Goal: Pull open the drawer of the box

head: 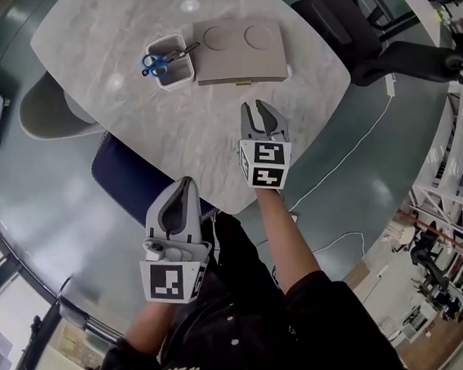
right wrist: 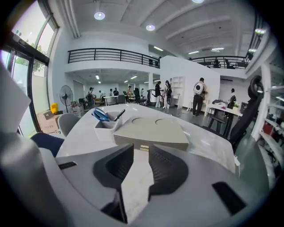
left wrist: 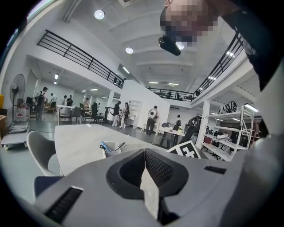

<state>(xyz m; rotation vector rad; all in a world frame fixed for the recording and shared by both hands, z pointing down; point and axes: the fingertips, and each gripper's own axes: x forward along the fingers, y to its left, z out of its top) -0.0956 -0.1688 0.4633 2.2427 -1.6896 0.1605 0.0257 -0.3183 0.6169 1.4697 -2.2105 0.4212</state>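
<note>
A flat beige box (head: pixel 240 52) with two round hollows in its lid lies at the far side of the pale marble table (head: pixel 180 133). Its drawer front faces me, closed, with a small pale handle (right wrist: pixel 142 149) in the middle. My right gripper (head: pixel 259 107) hovers over the table's near part, short of the box, jaws parted with nothing between them; in the right gripper view (right wrist: pixel 141 150) it lines up with the handle. My left gripper (head: pixel 183 188) hangs low off the table's near edge, its jaws (left wrist: pixel 144 151) closed together and empty.
A white bin (head: pixel 169 61) holding blue scissors and a pen stands against the box's left side. A grey chair (head: pixel 44 109) and a blue chair (head: pixel 126 177) sit at the left, a black office chair (head: pixel 388 49) at the far right. A white cable (head: pixel 354 154) trails on the floor.
</note>
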